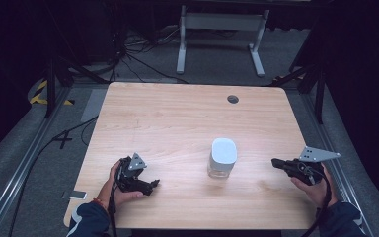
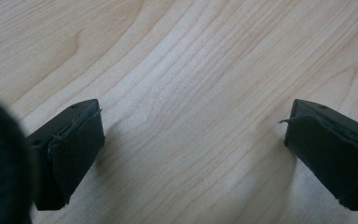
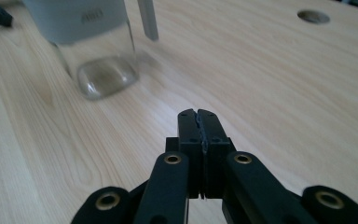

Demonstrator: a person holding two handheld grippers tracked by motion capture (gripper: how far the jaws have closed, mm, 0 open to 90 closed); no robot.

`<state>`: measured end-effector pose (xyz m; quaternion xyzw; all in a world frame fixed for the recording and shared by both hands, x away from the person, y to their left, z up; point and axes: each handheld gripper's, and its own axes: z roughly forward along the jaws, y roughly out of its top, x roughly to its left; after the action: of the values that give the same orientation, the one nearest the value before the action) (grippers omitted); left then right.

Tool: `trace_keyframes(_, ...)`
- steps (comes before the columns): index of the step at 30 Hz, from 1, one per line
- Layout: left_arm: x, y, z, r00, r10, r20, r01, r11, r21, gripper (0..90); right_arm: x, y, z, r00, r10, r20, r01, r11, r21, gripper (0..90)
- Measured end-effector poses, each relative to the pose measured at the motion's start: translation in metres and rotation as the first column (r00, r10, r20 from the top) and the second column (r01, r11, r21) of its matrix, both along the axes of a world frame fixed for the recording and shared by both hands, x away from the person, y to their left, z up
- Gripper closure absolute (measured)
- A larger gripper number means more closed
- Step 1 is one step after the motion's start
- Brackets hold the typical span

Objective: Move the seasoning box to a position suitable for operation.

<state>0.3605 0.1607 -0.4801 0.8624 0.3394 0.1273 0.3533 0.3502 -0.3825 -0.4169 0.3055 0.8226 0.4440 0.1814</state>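
A clear glass jar (image 1: 223,160) with a pale grey lid stands a little right of the table's middle; its glass base (image 3: 106,77) appears up left in the right gripper view. My right gripper (image 1: 275,162) hovers to the jar's right, pointing at it, jaws pressed together on nothing (image 3: 199,115). My left gripper (image 1: 154,184) rests low near the table's front left, pointing right toward the jar. Its two black pads (image 2: 77,149) stand wide apart over bare wood (image 2: 191,116), with nothing between them.
The light wooden table (image 1: 177,118) has a round cable hole (image 1: 233,98) at its back right. Behind it, white desk legs (image 1: 182,44) stand on grey floor among loose cables. Metal rails run along both sides of the table.
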Motion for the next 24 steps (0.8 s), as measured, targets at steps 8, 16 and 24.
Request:
trace_keyframes(8, -0.008, 0.0, -0.001, 0.9997, 0.022, 0.008, -0.022, 0.9997, -0.006, 5.9, 0.028, 0.029, 0.033, 0.9932, 0.086, 0.078, -0.09, 0.994, 0.053, 89.9)
trace_keyframes(16, -0.011, 0.0, 0.0, 0.9996, 0.029, 0.006, -0.029, 0.9996, -0.002, 7.8, 0.054, 0.074, 0.054, 0.9756, 0.176, 0.132, -0.185, 0.981, 0.064, 90.0)
trace_keyframes(24, -0.012, 0.0, 0.0, 0.9994, 0.031, 0.016, -0.031, 0.9995, -0.003, 8.7, 0.068, 0.119, 0.054, 0.96, 0.254, 0.119, -0.261, 0.964, 0.054, 90.0)
